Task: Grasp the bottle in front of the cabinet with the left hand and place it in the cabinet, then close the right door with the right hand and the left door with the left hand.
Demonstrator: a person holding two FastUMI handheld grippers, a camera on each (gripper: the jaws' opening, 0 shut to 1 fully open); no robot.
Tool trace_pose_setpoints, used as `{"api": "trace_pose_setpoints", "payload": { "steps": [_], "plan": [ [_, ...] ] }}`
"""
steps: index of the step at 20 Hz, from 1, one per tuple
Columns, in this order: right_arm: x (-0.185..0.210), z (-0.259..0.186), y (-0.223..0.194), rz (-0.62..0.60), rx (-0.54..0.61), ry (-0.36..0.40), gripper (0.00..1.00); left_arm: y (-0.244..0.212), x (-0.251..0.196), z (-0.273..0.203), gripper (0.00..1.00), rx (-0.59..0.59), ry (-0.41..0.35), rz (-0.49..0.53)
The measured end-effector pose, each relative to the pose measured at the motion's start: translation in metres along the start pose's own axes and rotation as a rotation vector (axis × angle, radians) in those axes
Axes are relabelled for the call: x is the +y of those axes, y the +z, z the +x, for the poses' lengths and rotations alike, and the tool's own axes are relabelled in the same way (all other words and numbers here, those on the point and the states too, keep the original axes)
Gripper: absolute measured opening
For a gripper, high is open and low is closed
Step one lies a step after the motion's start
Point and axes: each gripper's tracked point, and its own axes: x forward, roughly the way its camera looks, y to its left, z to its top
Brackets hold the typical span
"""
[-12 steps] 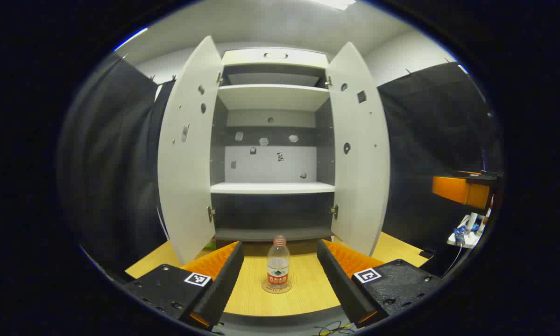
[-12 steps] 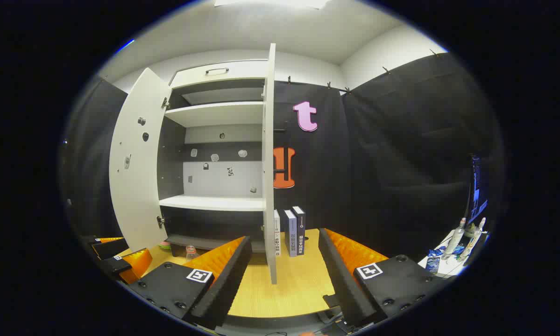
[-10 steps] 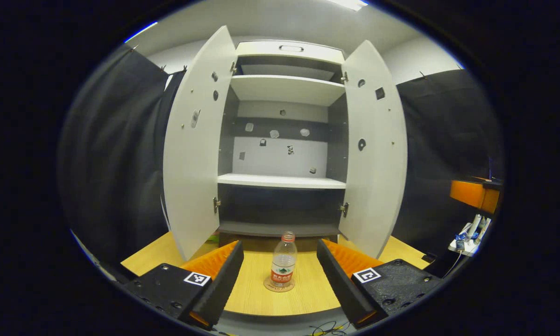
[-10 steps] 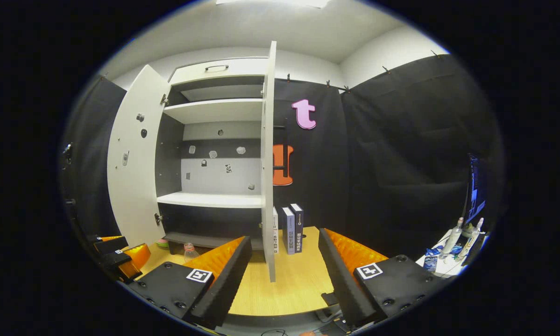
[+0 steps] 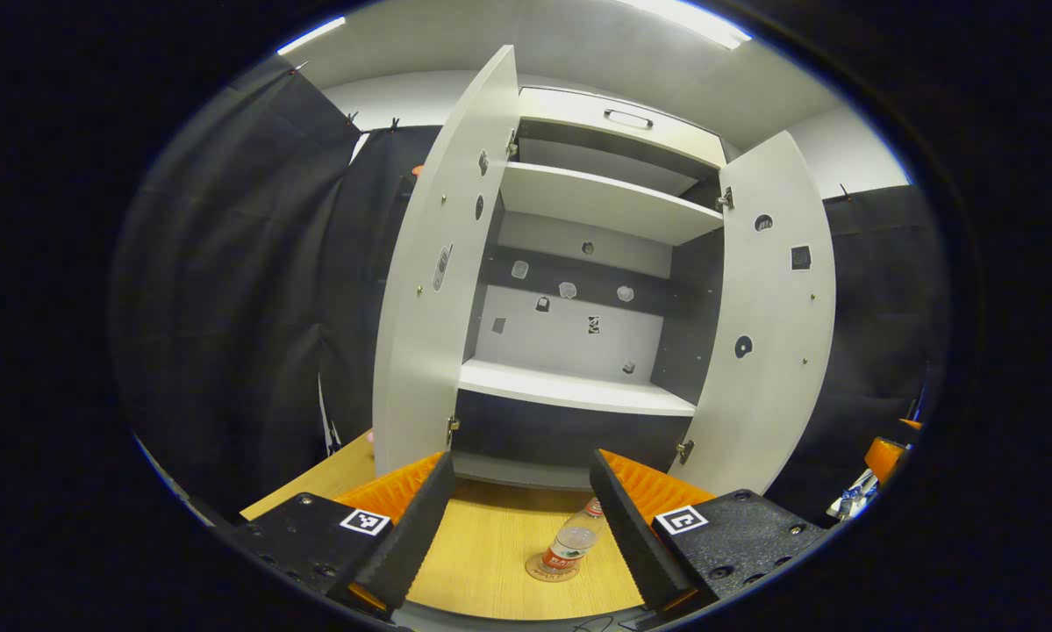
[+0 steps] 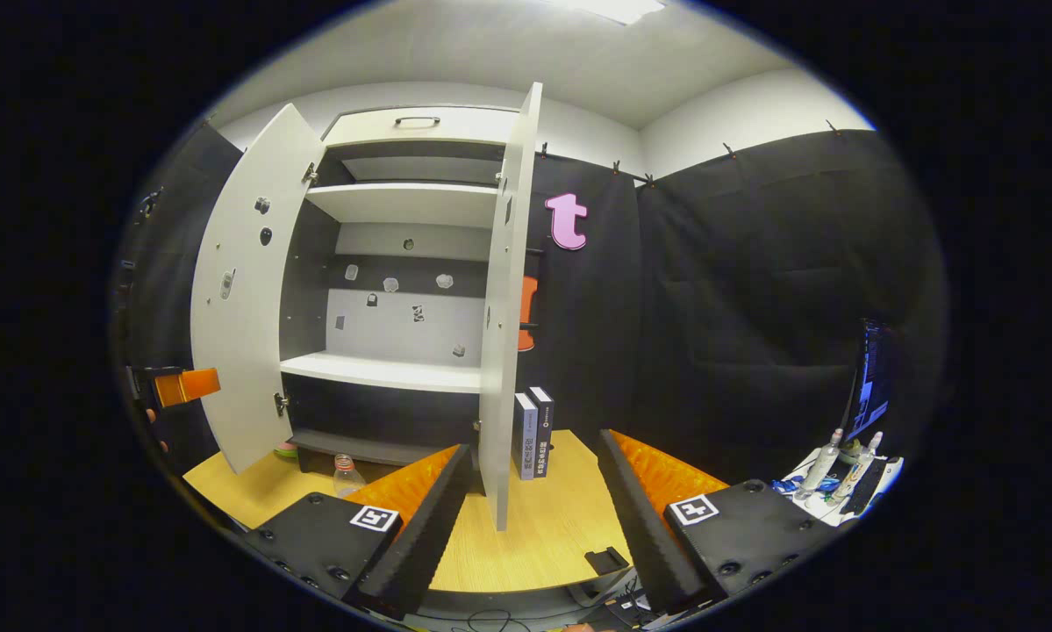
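While both grippers' jaws gape, the bottle stands outside the cabinet (doors open).

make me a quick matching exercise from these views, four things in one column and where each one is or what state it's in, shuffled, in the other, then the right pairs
Things:
1. bottle
2. books
3. right door
4. left gripper

Places or states:
A. swung open, edge toward the right gripper view
B. upright on the table, in front of the cabinet
C. standing on the table to the right of the cabinet
D. open, holding nothing

Pairs: 1-B, 2-C, 3-A, 4-D
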Motion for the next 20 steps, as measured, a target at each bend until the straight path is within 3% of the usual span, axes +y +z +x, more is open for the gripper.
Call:
{"api": "trace_pose_setpoints", "payload": {
  "steps": [9, 20],
  "plan": [
    [0.023, 0.006, 0.009, -0.003, -0.010, 0.065, 0.96, 0.008, 0.002, -0.025, 0.93, 0.013, 0.004, 0.057],
    [-0.001, 0.052, 0.008, 0.014, -0.013, 0.138, 0.96, -0.001, -0.047, -0.006, 0.95, 0.026, 0.036, 0.045]
  ]
}}
